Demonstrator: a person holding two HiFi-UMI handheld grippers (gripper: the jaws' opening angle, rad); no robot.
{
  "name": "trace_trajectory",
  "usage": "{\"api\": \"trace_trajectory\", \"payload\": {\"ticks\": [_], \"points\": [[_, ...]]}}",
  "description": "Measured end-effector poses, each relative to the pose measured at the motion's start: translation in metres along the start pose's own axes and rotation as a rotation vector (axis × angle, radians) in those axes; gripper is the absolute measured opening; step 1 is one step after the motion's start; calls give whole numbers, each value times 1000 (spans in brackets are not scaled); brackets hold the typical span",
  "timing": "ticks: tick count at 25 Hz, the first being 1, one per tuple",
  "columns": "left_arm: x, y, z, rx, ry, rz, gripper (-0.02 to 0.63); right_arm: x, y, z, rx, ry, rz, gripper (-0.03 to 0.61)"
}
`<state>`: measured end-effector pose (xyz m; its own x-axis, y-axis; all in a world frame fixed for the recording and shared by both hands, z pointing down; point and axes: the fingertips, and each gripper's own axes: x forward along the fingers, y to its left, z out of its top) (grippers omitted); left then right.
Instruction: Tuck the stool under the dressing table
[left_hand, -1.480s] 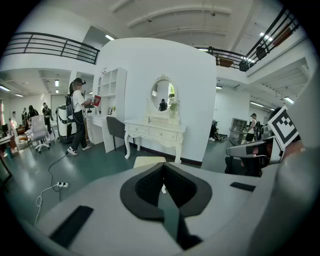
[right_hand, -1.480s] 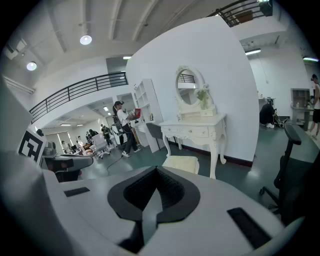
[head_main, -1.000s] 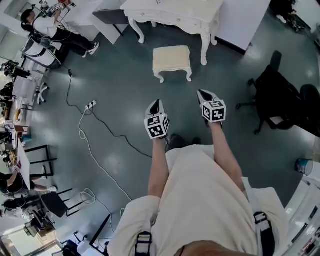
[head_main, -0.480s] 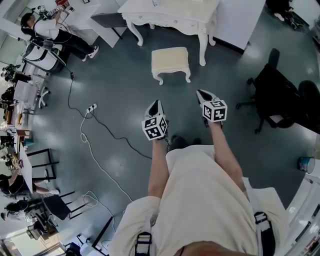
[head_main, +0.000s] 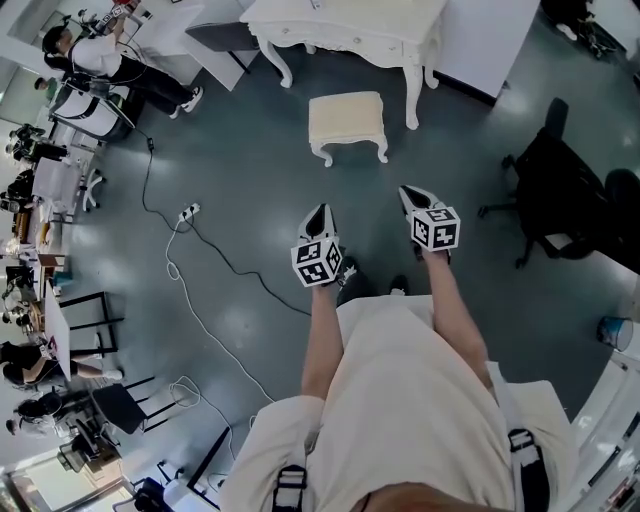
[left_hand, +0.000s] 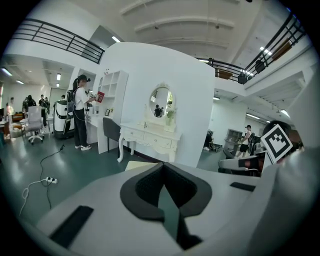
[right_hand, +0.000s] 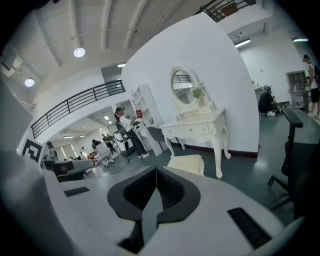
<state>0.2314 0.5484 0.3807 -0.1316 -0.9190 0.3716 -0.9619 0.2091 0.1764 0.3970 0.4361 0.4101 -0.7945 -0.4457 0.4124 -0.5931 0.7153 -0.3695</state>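
Jaws together; stool (head_main: 347, 118) before table (head_main: 350, 25), chair (head_main: 560, 195) rightward

We see the cream padded stool (head_main: 347, 118) standing upright on the grey-green floor (head_main: 250, 190), its rectangular cushioned top level and its short, curved white legs all down. It sits out in the open in front of the white carved dressing table (head_main: 350, 25), near it but not touching and not yet under it. It lines up with the gap between the table's front legs, closer to the right one. The dressing table stands on slender curved legs against a white wall (right_hand: 220, 75), with drawers across its front and an oval mirror on top.
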Motion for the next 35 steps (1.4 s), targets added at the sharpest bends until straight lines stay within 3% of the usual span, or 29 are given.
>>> {"api": "trace_trajectory", "payload": {"ticks": [7,13,26,35], "points": [[7,21,-16,-8,39,16,15,32,6,-5,38,14,24,44],[31,53,-5,-36,46,18,15,65,16,22,13,9,22,43],[139,57,50,-38,41,-153,15,112,-13,65,11,13,-94,44],[192,53,57,-32,71,-269,15,135,-27,69,4,34,-167,44]]}}
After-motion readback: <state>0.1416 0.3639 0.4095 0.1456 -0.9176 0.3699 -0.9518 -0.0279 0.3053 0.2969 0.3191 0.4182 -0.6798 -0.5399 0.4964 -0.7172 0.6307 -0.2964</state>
